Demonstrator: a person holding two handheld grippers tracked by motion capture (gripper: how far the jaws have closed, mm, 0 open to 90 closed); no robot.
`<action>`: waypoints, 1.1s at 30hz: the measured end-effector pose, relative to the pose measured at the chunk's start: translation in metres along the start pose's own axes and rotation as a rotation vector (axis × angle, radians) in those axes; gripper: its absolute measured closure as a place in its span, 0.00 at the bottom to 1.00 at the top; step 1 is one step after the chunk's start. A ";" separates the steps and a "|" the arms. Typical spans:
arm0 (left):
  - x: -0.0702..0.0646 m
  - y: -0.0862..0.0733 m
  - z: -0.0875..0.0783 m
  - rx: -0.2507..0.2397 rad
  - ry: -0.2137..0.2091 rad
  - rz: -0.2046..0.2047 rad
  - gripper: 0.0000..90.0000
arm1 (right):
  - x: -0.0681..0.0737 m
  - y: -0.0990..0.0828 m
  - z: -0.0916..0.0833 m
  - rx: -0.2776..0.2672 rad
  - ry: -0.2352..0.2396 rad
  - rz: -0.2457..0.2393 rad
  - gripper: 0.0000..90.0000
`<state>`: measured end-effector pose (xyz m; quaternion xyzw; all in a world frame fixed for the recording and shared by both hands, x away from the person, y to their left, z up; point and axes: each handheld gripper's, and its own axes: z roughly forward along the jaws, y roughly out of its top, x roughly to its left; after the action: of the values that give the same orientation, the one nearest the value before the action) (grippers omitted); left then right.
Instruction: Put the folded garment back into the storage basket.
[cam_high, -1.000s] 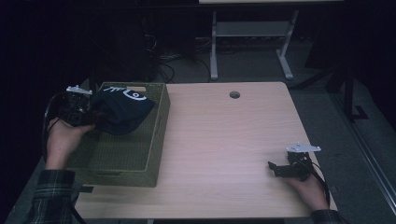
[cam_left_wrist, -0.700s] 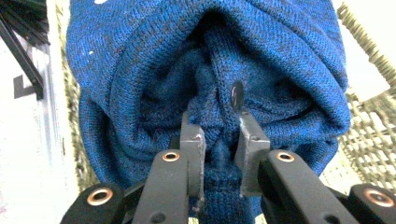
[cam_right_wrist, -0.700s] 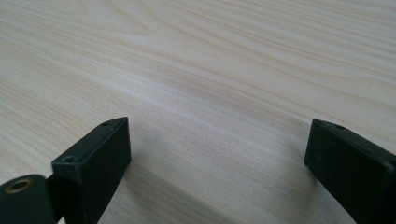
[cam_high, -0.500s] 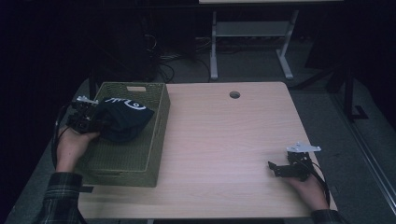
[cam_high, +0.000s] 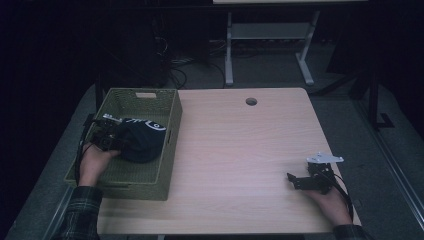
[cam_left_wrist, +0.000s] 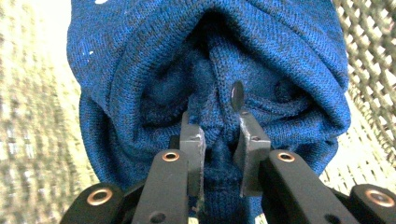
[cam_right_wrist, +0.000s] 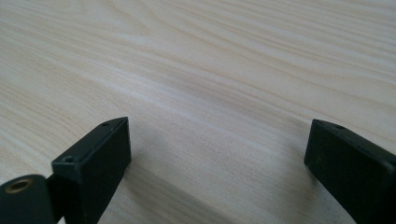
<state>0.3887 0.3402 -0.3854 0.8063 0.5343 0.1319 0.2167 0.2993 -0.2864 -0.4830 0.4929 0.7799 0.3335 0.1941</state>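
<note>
Knitted blue hat (cam_high: 142, 140) is the thing being handled, and in the high view it lies low inside the green woven basket (cam_high: 127, 177), on the side of the basket nearest the middle of the table (cam_high: 240, 150). The left gripper (cam_high: 114, 139) is down in the basket with it, and the hat bulges out just beyond its fingertips. I judge that the step in hand is putting the hat into the basket, and that it is nearly done. The next move, I think, calls for letting the fabric go and lifting the hand straight up, so that the jaws do not catch the knit. The left hand (cam_high: 92, 162) reaches in over the near basket wall, forearm low. The right gripper (cam_high: 300, 181) rests on the table well apart, near the front corner.

In the left gripper view the jaws are pinched together on a fold of the hat (cam_left_wrist: 210, 70); the knit is bunched between the fingers (cam_left_wrist: 192, 142) and swells above them, with basket weave on both sides.

In the right gripper view the jaws stand wide apart, with nothing but bare wood between them.
</note>
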 end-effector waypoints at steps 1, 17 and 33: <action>0.000 0.000 0.002 0.007 -0.001 0.004 0.84 | 0.000 0.000 0.000 0.000 0.000 0.000 0.07; 0.004 -0.006 0.004 -0.009 -0.032 -0.004 0.56 | 0.000 0.000 0.000 0.000 0.000 0.001 0.07; -0.005 0.008 -0.032 -0.127 -0.049 0.008 0.19 | 0.000 0.000 0.000 0.000 0.000 0.000 0.07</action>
<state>0.3794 0.3395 -0.3535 0.7961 0.5163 0.1464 0.2798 0.2993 -0.2863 -0.4829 0.4930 0.7798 0.3334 0.1941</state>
